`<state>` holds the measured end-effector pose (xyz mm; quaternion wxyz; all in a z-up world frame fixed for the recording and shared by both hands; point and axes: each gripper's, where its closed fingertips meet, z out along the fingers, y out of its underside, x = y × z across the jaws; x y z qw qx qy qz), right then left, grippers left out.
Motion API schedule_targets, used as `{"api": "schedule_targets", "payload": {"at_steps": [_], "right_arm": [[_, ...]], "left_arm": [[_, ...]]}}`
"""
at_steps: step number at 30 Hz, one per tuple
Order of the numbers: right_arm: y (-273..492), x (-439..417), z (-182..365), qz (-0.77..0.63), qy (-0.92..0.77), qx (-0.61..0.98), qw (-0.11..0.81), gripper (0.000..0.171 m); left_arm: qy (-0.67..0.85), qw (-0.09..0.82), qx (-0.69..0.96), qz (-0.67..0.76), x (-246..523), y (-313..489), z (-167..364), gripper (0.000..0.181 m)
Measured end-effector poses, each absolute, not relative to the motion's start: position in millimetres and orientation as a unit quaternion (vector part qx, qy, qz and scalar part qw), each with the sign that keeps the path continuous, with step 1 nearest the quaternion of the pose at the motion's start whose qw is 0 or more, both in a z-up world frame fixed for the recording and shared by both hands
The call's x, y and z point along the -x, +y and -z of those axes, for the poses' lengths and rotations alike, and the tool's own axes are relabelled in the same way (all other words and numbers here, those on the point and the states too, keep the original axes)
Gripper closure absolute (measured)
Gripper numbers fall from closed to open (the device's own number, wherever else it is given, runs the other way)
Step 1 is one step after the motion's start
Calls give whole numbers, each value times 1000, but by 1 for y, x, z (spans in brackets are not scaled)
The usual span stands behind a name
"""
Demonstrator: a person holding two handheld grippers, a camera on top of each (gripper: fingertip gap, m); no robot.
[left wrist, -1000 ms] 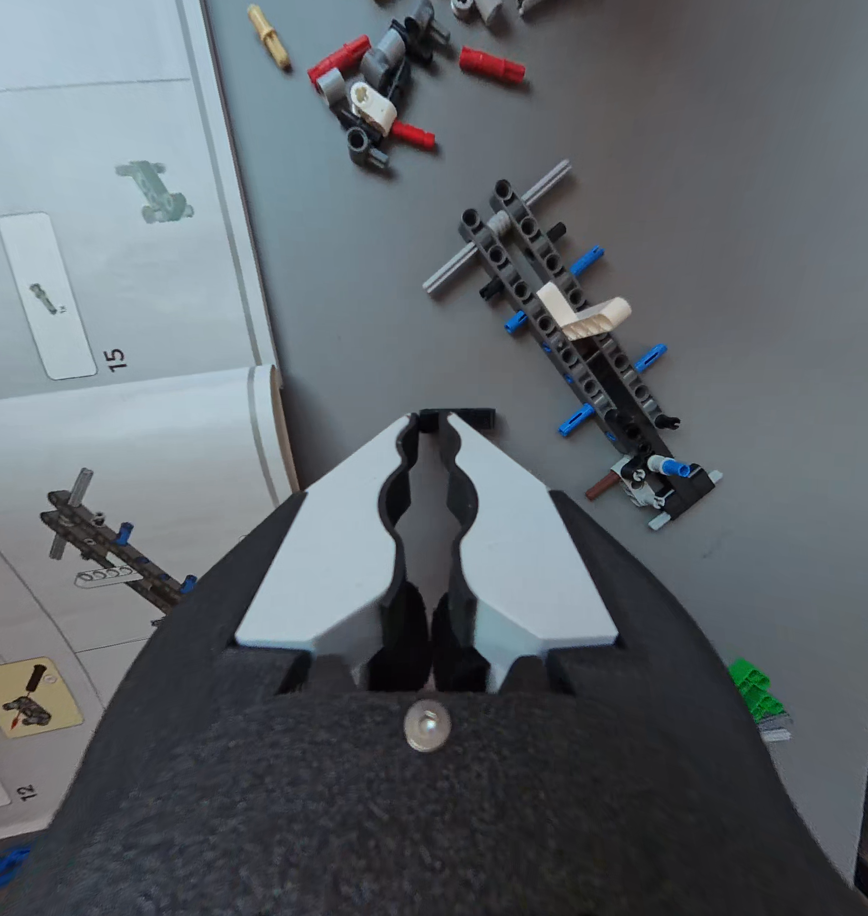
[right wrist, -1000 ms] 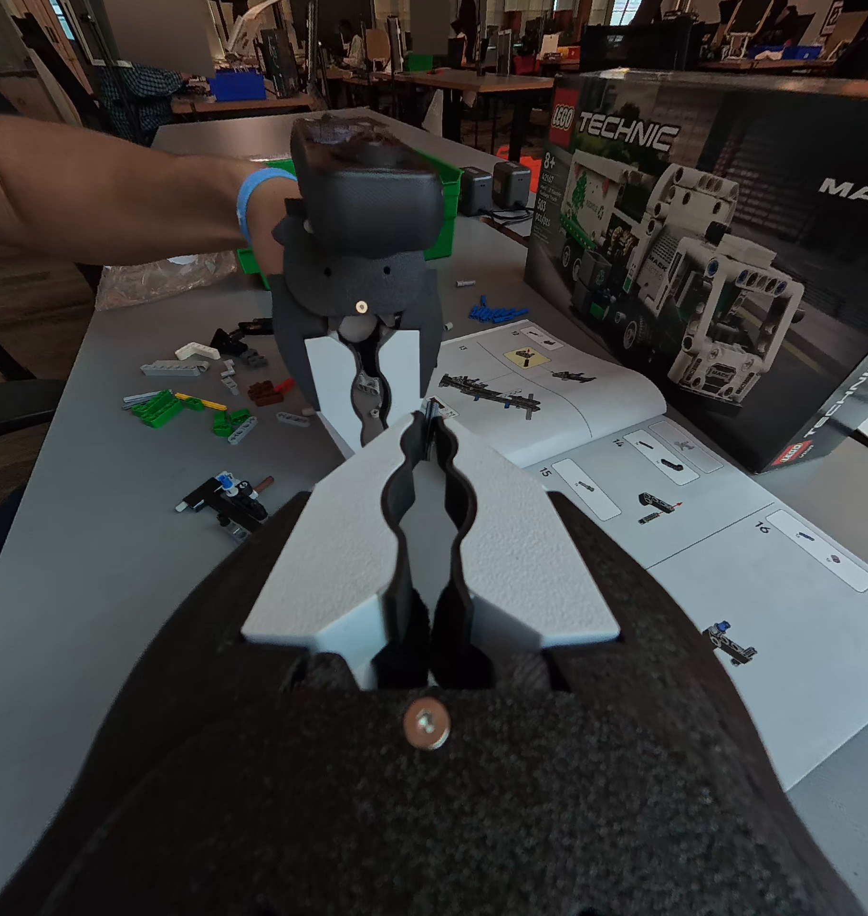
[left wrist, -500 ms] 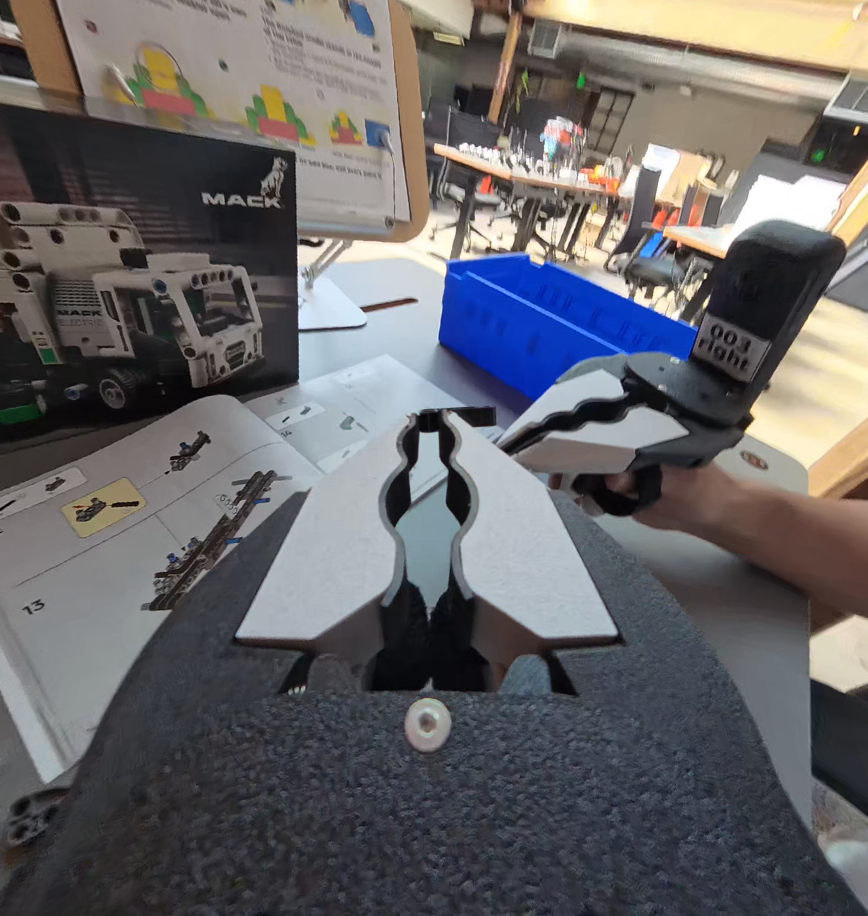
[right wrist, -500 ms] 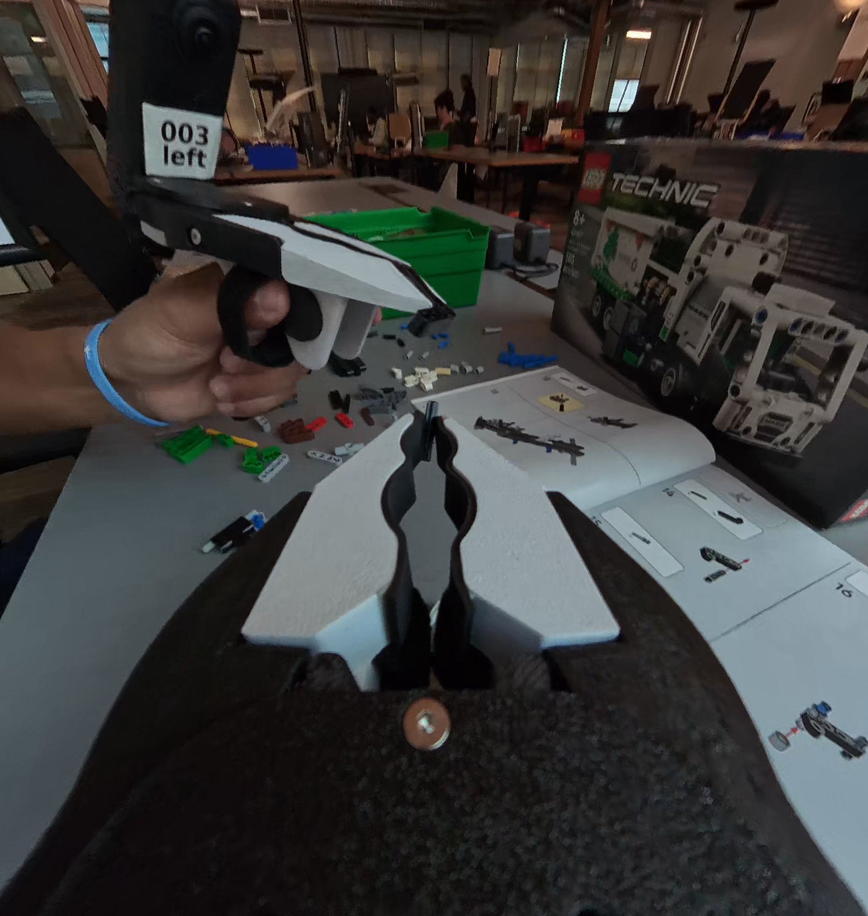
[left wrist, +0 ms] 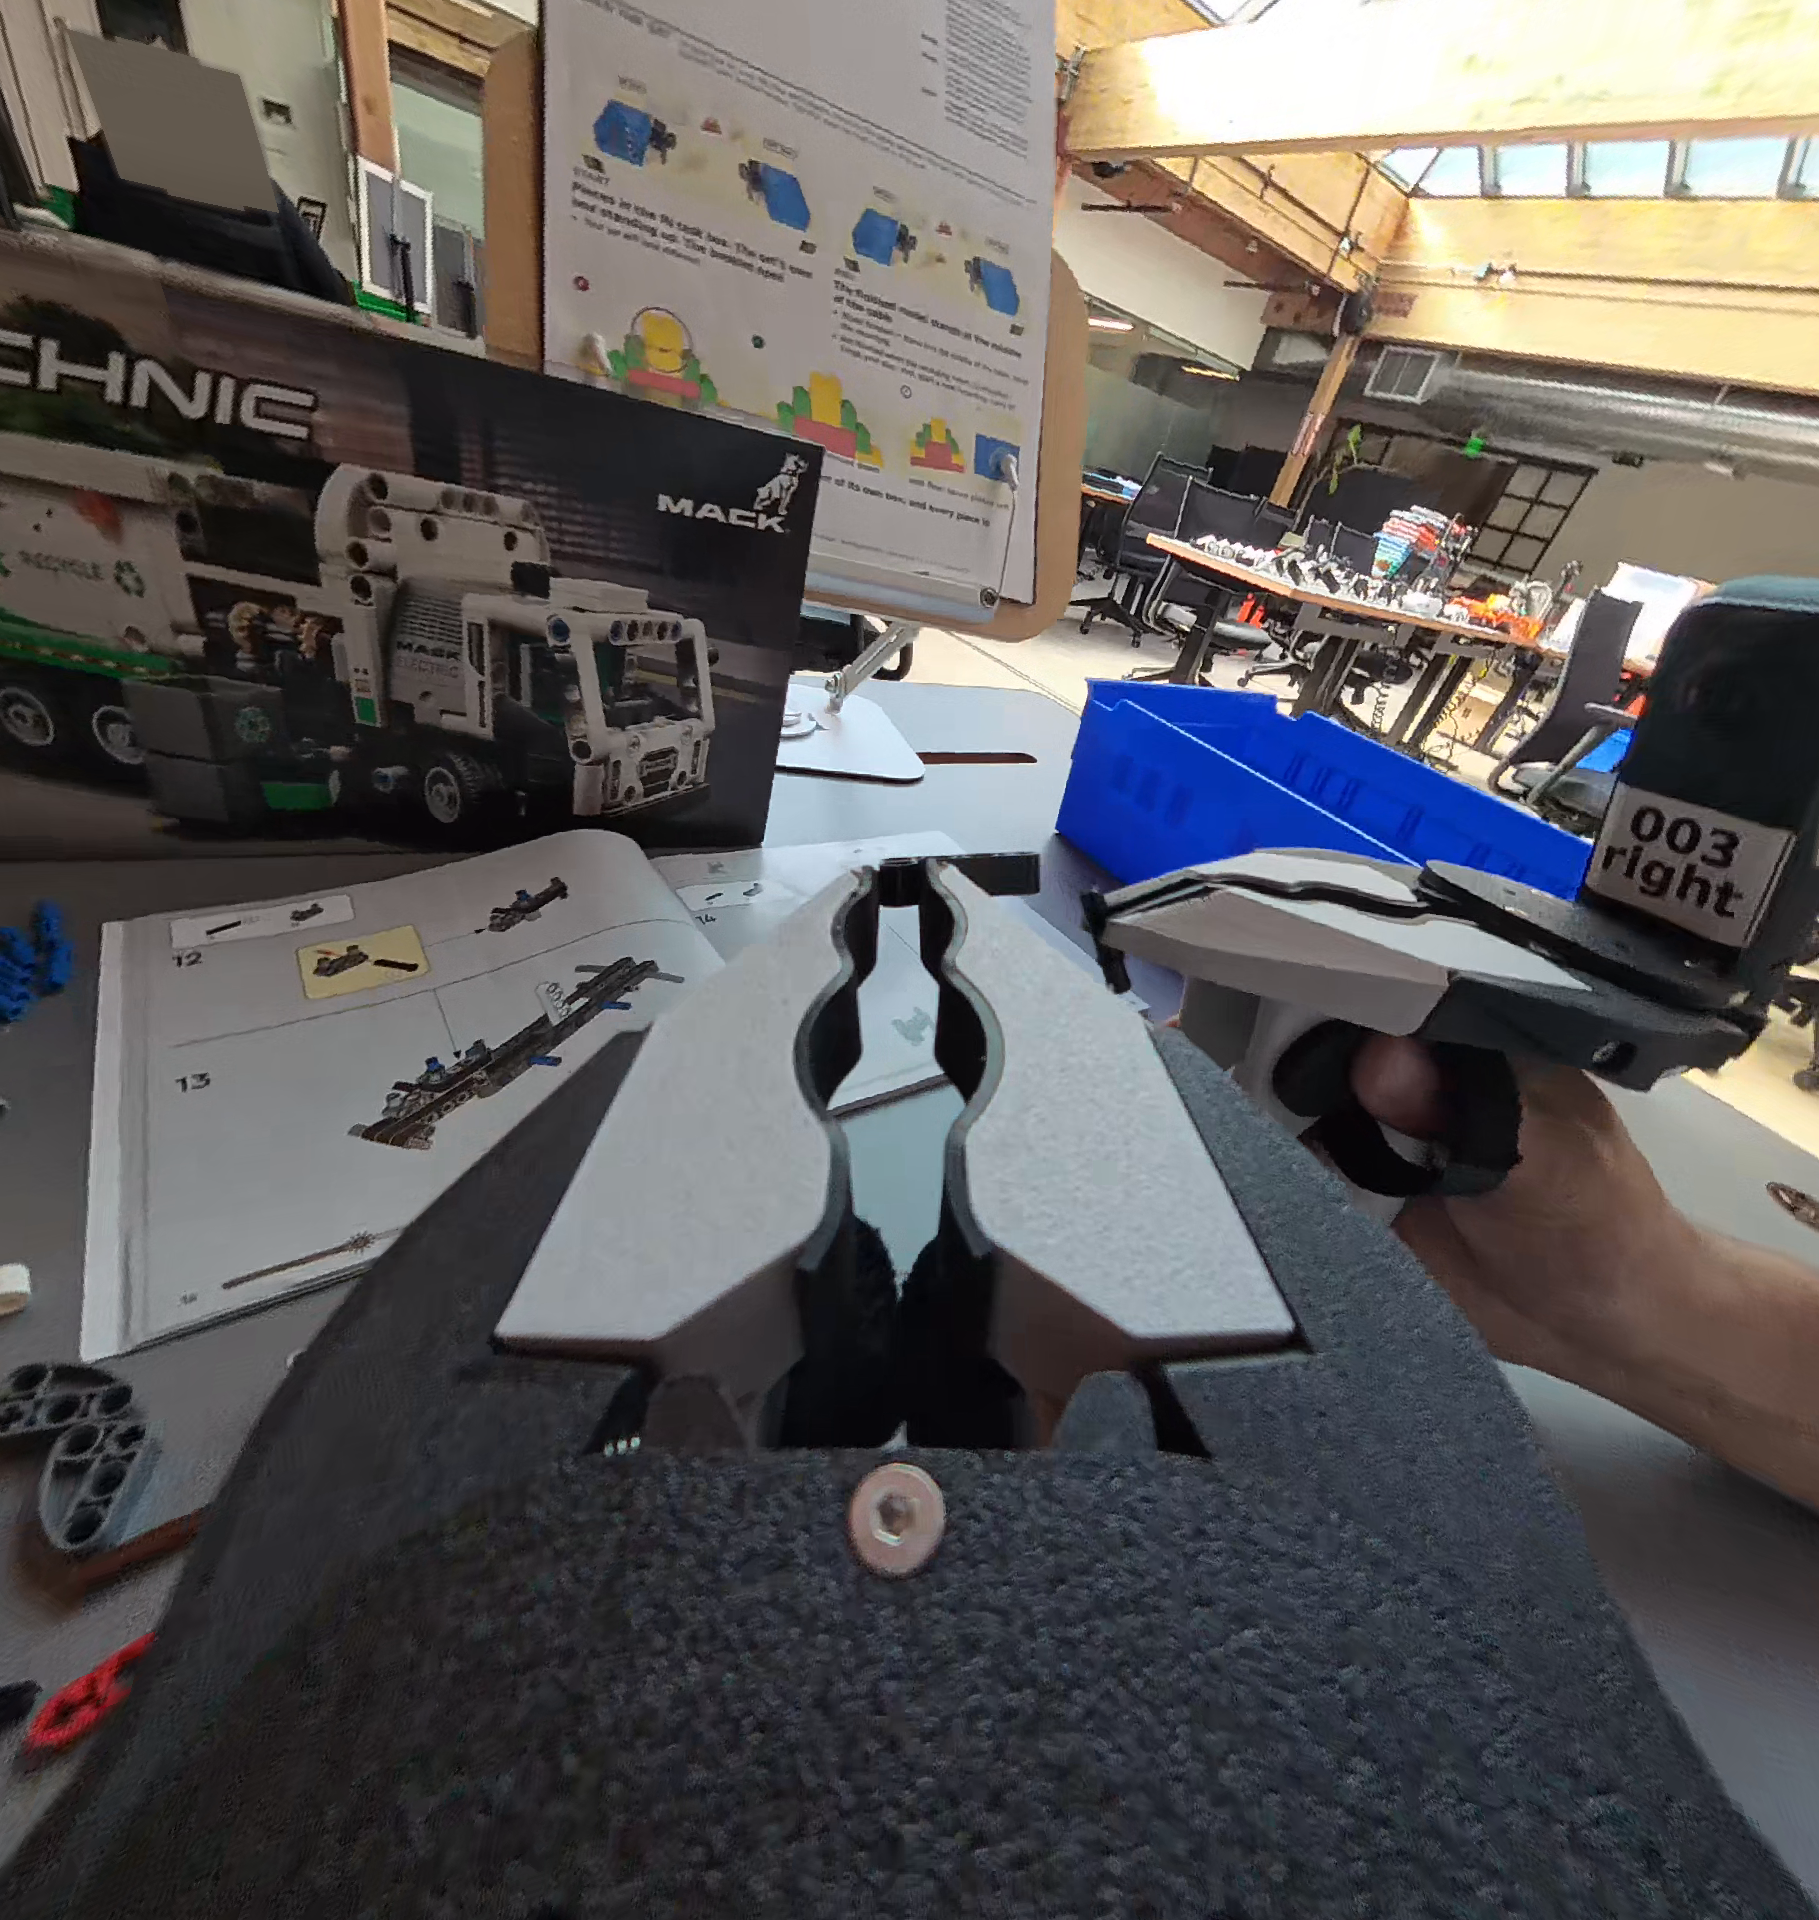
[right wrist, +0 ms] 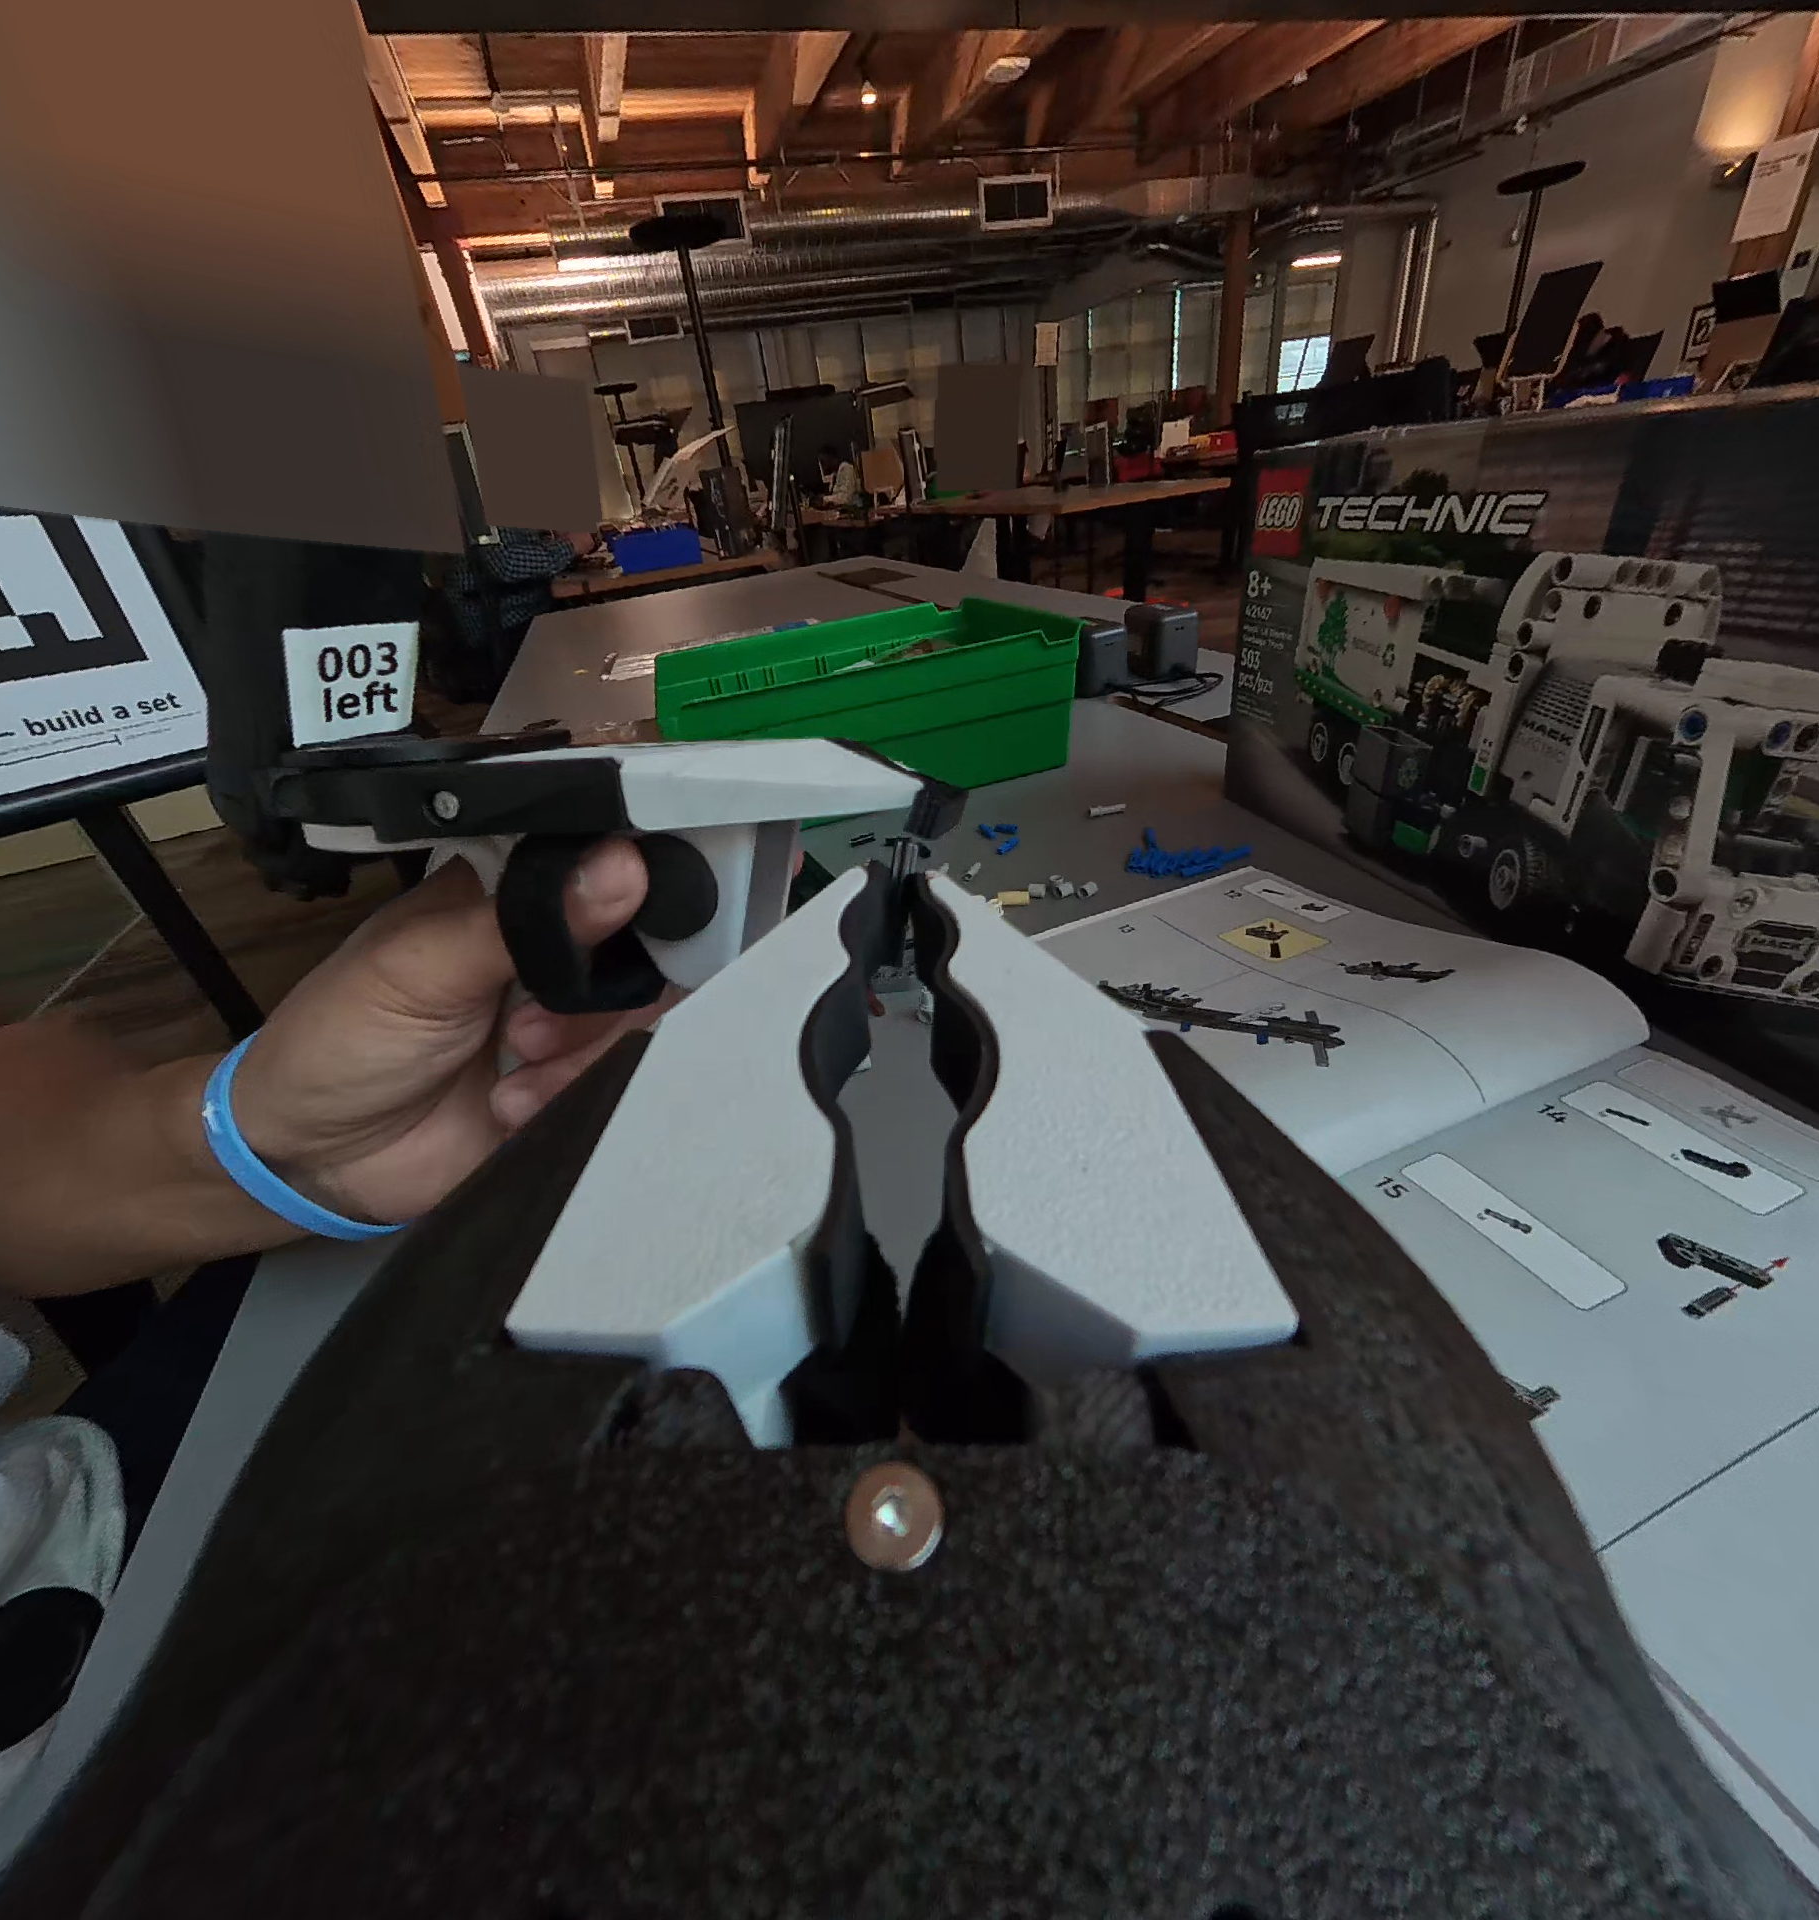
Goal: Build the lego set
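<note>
My left gripper point(left wrist: 900, 883) is shut on a small black piece point(left wrist: 978, 864) that sticks out to the right of its tips. My right gripper point(right wrist: 900, 894) is shut on a thin black pin point(right wrist: 900, 857) that stands up between its tips. Both are held level above the grey table and face each other. In the left wrist view the right gripper point(left wrist: 1102, 930) points in from the right, its tip just right of my black piece. In the right wrist view the left gripper point(right wrist: 931, 805) comes in from the left, its tip just above the pin.
The open instruction booklet point(left wrist: 365, 1039) point(right wrist: 1507, 1091) lies below, with the set's box point(left wrist: 365, 623) point(right wrist: 1559, 675) behind it. A blue bin point(left wrist: 1300, 790) and a green bin point(right wrist: 863, 675) stand farther back. Loose pieces lie around: blue pins point(right wrist: 1185, 857), grey beams point(left wrist: 74, 1444), a red piece point(left wrist: 84, 1704). Only a small space, under 4 cm, lies between the two pairs of fingers.
The left gripper has swung up from looking down at the table and the partly built frame to level. Both grippers have risen and their tips have come close together.
</note>
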<state>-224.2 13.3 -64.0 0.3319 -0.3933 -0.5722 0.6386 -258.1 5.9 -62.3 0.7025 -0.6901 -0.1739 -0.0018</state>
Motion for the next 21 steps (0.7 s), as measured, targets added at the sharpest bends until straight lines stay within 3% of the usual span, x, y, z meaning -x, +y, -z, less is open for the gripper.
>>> {"api": "schedule_targets", "payload": {"at_steps": [21], "right_arm": [[19, 232, 65, -604, -562, 404, 395, 171]], "left_arm": [[-217, 713, 665, 44, 251, 15, 66, 176]]}}
